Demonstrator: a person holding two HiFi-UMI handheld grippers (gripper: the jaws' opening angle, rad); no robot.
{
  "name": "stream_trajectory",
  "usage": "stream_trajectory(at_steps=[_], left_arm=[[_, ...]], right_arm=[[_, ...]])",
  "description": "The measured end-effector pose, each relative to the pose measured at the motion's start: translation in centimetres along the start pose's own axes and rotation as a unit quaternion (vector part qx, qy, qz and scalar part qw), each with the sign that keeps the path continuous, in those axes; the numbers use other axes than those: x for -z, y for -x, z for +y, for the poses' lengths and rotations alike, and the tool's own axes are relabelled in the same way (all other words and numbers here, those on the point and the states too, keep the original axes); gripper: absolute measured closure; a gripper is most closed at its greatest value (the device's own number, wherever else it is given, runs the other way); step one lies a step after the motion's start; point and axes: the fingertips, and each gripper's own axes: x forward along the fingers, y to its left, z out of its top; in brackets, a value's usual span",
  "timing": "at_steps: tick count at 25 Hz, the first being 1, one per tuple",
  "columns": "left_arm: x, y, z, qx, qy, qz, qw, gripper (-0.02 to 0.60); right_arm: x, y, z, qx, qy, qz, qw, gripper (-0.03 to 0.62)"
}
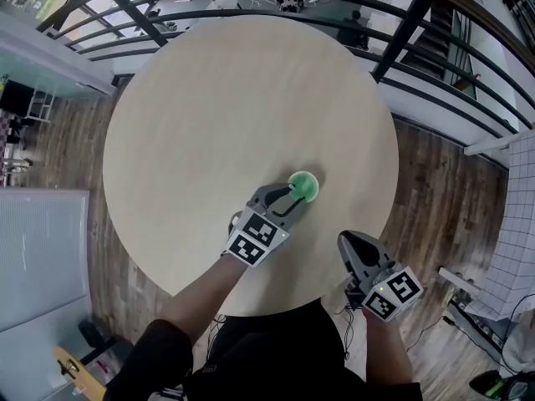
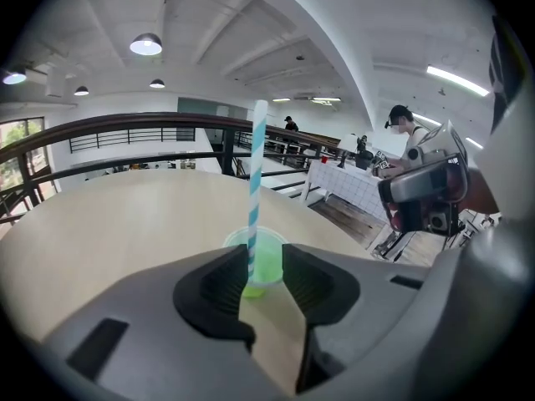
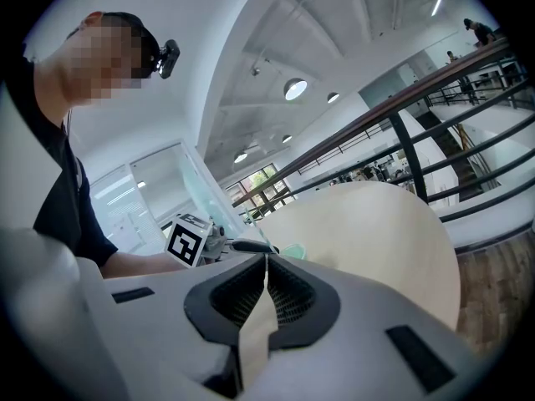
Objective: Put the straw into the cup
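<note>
A clear green cup [image 1: 303, 187] stands on the round pale table [image 1: 234, 107], towards its near side. In the left gripper view a blue-and-white striped straw [image 2: 256, 174] stands upright in the cup [image 2: 266, 253]. My left gripper [image 1: 294, 197] is right at the cup, and its jaws stand open [image 2: 266, 282] on either side of the straw. The straw rises close to the left pad, with a wide gap to the right pad. My right gripper [image 1: 351, 242] hangs at the table's near edge, shut and empty [image 3: 266, 261]; the cup [image 3: 292, 251] shows just past its tips.
A dark metal railing [image 1: 251, 11] runs round the table's far side, with a wooden floor [image 1: 435, 190] below on the right. The table's edge drops off just beyond my right gripper. A white table with checked cloth [image 2: 347, 186] stands far behind.
</note>
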Motion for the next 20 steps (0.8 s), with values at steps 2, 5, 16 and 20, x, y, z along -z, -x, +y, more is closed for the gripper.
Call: stream_trajectory(at_steps=[2, 5, 16, 20], left_arm=[[0.1, 0.1, -0.1, -0.001, -0.005, 0.004, 1.0, 0.446], [0.1, 0.3, 0.1, -0.011, -0.01, 0.005, 0.9999, 0.426], [1.6, 0.4, 1.8, -0.047, -0.009, 0.019, 0.9987, 0.38], [1.7, 1.1, 1.7, -0.052, -0.004, 0.013, 0.9986, 0.379]], right_arm=[[0.0, 0.1, 0.2, 0.0, -0.001, 0.0, 1.0, 0.57], [0.0, 0.2, 0.4, -0.001, 0.0, -0.001, 1.0, 0.571], [0.4, 0.8, 0.9, 0.002, -0.004, -0.003, 1.0, 0.569], [0.2, 1.1, 1.5, 0.001, -0.006, -0.008, 1.0, 0.57]])
